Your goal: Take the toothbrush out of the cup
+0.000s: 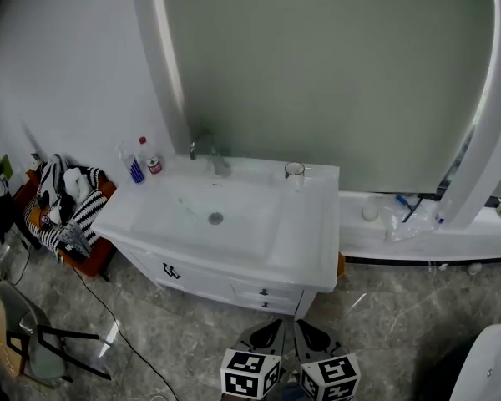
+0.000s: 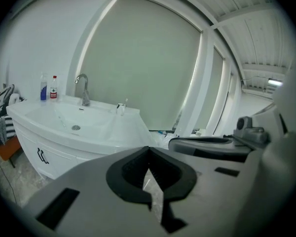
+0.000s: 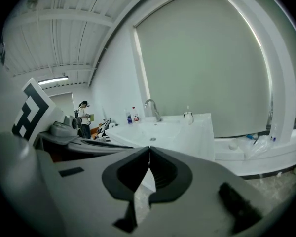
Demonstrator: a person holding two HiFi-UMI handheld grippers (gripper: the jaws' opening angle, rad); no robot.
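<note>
A small clear cup stands at the back right corner of the white washbasin counter, to the right of the tap. The left gripper view shows the cup with a thin toothbrush sticking up out of it. The right gripper view shows the cup too. My left gripper and right gripper hang side by side at the bottom of the head view, over the floor in front of the cabinet and well short of the cup. Both are shut with nothing in them.
Two bottles stand at the basin's back left. A chair piled with striped clothes sits left of the cabinet, and a grey folding chair stands nearer. A low ledge with clutter runs to the right. A person stands far off.
</note>
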